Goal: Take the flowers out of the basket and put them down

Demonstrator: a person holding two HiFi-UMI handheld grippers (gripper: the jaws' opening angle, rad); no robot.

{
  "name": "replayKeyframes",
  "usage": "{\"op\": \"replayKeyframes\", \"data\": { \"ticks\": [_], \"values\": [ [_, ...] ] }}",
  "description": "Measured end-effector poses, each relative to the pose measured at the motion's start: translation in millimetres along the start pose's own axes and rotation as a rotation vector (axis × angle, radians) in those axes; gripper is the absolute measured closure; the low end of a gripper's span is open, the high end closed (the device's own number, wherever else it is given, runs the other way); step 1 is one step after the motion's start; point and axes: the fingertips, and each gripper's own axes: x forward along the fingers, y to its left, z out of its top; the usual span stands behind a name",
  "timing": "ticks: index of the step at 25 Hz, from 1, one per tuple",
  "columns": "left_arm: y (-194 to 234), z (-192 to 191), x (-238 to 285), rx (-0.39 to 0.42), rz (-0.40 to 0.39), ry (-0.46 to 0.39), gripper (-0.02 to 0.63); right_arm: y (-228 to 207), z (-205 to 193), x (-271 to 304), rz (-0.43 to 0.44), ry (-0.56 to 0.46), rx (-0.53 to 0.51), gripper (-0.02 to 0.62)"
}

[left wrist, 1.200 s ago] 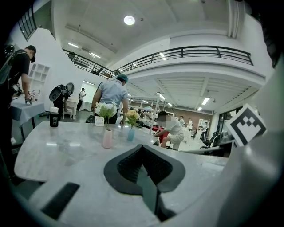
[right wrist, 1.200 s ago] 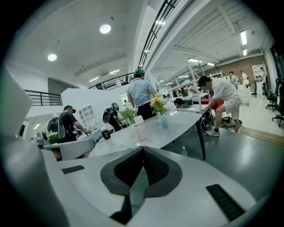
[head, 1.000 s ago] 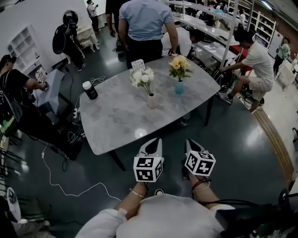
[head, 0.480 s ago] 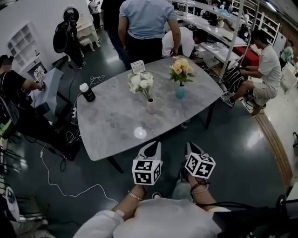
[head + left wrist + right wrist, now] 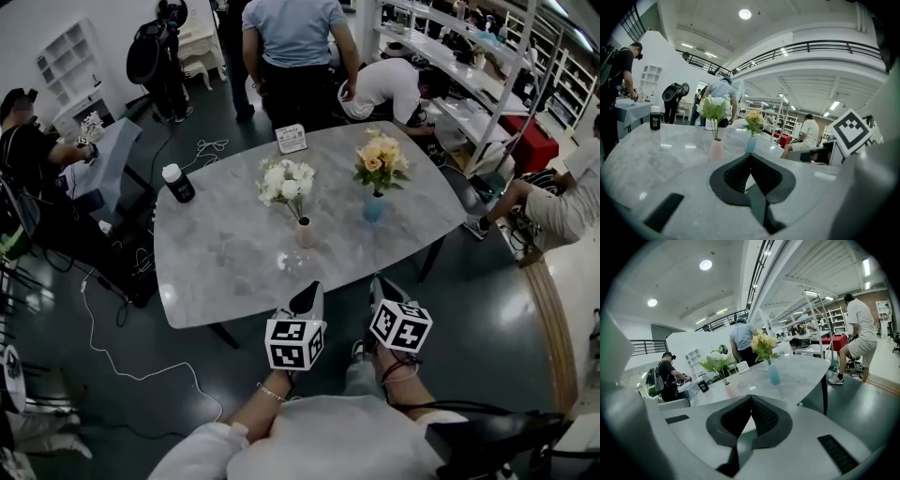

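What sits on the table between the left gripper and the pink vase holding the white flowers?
Nothing. In the head view, only bare marble tabletop with a glint of light separates the left gripper from the pink vase of white flowers.

White flowers point(image 5: 286, 180) upright in pink vase point(image 5: 305, 232), yellow flowers point(image 5: 380, 161) upright in blue vase point(image 5: 374, 207)

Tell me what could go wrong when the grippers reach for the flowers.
1. The pink vase under the white flowers and the blue vase under the yellow flowers are slim; a sideways pull may tip them.
2. The left gripper and right gripper are both shut and empty; unless they open first, they would likely push the flowers, not grip them.
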Motion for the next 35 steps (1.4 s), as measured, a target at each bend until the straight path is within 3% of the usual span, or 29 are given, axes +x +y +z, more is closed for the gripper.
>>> {"op": "replayKeyframes", "data": {
  "ticks": [22, 35],
  "values": [
    [-24.6, 37.2, 140.9, -0.06, 0.152, 0.006, 0.598, -87.5, 89.5, 104.3, 0.161, 0.081, -0.058, 0.589],
    [-32.2, 28.6, 183.5, -0.096, 0.192, 0.051, 0.598, -113.1, 99.3, 142.7, 0.215, 0.102, -0.048, 0.589]
  ]
}}
